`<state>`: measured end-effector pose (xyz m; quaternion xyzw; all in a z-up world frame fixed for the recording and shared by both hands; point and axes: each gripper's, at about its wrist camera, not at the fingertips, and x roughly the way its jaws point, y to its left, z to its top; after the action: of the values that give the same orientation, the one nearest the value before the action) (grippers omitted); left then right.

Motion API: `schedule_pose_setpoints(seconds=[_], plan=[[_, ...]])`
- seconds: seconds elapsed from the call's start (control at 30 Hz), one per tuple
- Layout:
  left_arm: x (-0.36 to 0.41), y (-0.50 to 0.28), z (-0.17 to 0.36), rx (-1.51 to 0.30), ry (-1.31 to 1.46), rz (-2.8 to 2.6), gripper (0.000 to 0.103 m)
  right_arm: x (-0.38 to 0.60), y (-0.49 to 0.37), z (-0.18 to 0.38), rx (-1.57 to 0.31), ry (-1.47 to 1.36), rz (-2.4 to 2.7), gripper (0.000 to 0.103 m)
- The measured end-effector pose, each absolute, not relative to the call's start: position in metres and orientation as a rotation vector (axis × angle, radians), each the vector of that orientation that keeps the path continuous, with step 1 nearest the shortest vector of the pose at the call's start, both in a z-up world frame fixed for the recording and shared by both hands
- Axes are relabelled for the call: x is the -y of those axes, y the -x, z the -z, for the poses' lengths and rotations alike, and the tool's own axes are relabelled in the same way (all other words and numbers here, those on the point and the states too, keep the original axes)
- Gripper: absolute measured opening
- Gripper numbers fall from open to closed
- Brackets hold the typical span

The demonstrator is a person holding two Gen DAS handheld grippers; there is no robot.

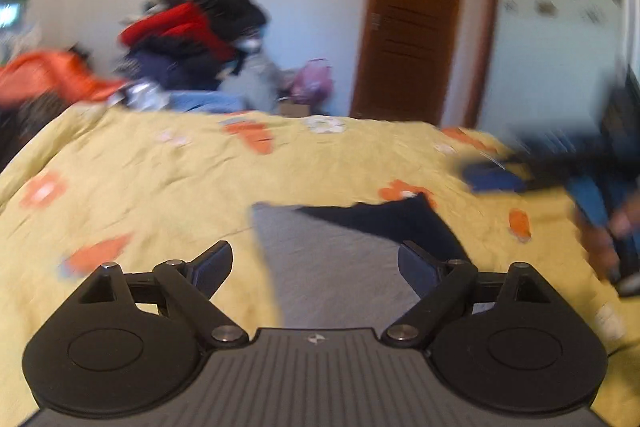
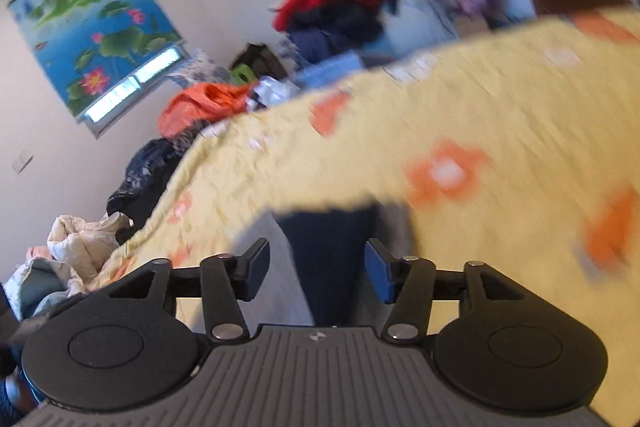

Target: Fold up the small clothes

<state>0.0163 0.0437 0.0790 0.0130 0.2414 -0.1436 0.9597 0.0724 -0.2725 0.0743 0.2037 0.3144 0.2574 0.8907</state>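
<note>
A small grey and navy garment (image 1: 332,263) lies flat on the yellow flowered bedspread (image 1: 160,179), partly folded, with a navy part (image 1: 384,219) at its far side. My left gripper (image 1: 316,263) hovers above it, open wide, nothing between its fingers. At the right edge of the left wrist view the other gripper (image 1: 496,179) shows as a blue and black blur with a hand behind it. In the right wrist view the same garment (image 2: 328,259) lies under my right gripper (image 2: 316,267), which stands open and holds nothing. Both views are motion-blurred.
A heap of clothes (image 1: 192,39), red, black and navy, is piled beyond the bed's far edge, with an orange cloth (image 1: 52,79) to its left. A brown door (image 1: 416,15) stands behind. More bedding and dark bags (image 2: 136,179) lie off the bed's left side, below a lotus poster (image 2: 92,27).
</note>
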Motion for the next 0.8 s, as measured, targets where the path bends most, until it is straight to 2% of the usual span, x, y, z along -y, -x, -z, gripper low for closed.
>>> schedule_pose_setpoints(seconds=[0.07,0.2,0.27,0.4,0.6,0.7,0.73,0.8], plan=[[-0.011,-0.031,-0.059,-0.508,-0.111,0.316,0.090,0.243,-0.103,-0.073,-0.669,-0.389,-0.592,0.068],[0.019,-0.049,-0.013,-0.593,-0.215,0.326,0.090,0.197,-0.154,-0.044,-0.784,-0.271,-0.553,0.068],[0.017,-0.043,0.004,-0.541,-0.267,0.320,0.091,0.187,-0.159,-0.017,-0.849,-0.148,-0.483,0.065],[0.012,-0.042,0.007,-0.531,-0.273,0.343,0.092,0.208,-0.125,0.006,-0.678,-0.074,-0.552,0.064],[0.006,-0.047,0.006,-0.532,-0.246,0.346,0.093,0.199,-0.139,-0.018,-0.726,-0.027,-0.505,0.066],[0.006,-0.047,0.005,-0.531,-0.232,0.345,0.093,0.195,-0.143,-0.050,-0.645,-0.081,-0.470,0.069],[0.006,-0.047,0.005,-0.531,-0.235,0.345,0.094,0.189,-0.144,-0.058,-0.636,-0.108,-0.512,0.071],[0.008,-0.040,0.005,-0.530,-0.238,0.347,0.094,0.168,-0.147,-0.068,-0.658,-0.134,-0.602,0.081]])
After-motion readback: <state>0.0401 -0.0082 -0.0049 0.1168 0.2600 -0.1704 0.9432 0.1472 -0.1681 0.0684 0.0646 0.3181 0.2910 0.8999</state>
